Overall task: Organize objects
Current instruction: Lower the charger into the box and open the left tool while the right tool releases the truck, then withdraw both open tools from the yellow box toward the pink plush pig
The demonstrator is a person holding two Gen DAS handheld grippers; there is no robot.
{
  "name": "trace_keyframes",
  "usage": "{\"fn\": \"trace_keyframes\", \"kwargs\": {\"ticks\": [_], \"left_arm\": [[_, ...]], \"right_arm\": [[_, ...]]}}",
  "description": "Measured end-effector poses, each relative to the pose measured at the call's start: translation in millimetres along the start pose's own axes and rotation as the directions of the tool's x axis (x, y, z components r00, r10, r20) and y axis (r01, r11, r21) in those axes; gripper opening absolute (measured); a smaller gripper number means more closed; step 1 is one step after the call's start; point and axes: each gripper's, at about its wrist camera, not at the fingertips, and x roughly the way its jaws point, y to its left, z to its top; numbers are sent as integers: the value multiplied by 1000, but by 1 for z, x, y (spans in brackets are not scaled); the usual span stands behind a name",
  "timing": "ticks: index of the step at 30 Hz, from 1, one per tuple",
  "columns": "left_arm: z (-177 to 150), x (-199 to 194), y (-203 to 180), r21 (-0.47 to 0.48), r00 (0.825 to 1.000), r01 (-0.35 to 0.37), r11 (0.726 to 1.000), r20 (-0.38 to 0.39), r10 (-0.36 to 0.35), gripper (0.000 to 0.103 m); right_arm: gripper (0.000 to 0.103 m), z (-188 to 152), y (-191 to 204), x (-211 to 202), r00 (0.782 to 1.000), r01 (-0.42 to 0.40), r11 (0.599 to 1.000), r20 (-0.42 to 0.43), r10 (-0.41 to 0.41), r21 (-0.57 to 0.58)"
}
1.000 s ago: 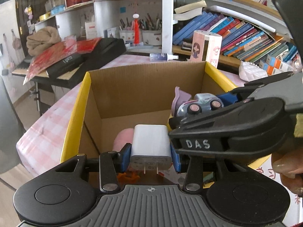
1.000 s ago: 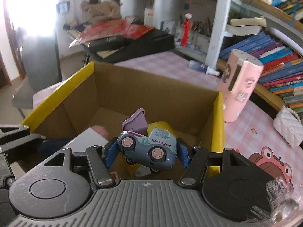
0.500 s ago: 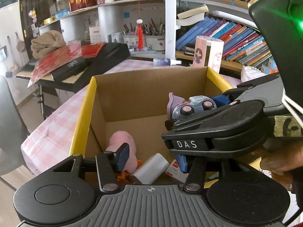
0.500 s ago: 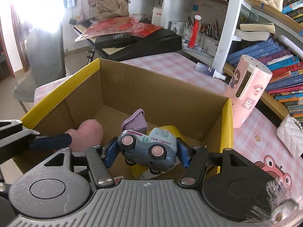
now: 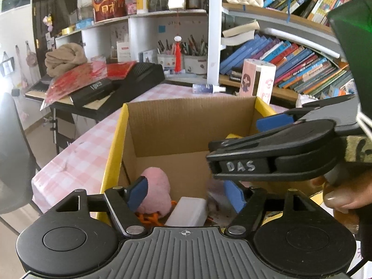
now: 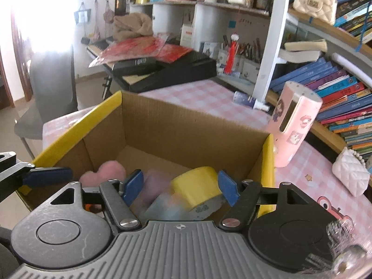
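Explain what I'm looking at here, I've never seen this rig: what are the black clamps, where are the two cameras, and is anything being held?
Each picture comes from a camera mounted on a hand-held gripper, looking along its two blue-padded fingers. The left gripper and the right gripper are both open and hold nothing. Both hang over a cardboard box on a pink checked table. In the box lie a pink plush toy, a white charger and a yellow roll. A blurred bluish thing below the right gripper can't be identified.

Right tool (image 6: 179,187) spread wide – empty, above cardboard box (image 6: 186,125)
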Motion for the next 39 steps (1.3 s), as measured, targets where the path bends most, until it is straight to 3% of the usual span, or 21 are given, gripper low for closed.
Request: {"fn": "trace_keyframes", "kwargs": {"ticks": [10, 18, 25, 39], "left_arm": [[-4, -25, 7, -21, 998, -6, 1000, 55, 7, 79], [-13, -44, 19, -45, 997, -14, 999, 77, 17, 79], [-29, -62, 32, -63, 996, -34, 997, 77, 38, 84], [-72, -104, 50, -59, 999, -40, 997, 12, 41, 84]], "right_arm": [[71, -8, -5, -41, 996, 52, 995, 72, -58, 81], [71, -25, -3, -69, 991, 89, 985, 84, -103, 148], [73, -47, 6, -95, 973, 180, 967, 110, -202, 182], [74, -99, 60, -129, 976, 201, 960, 41, -212, 194]]}}
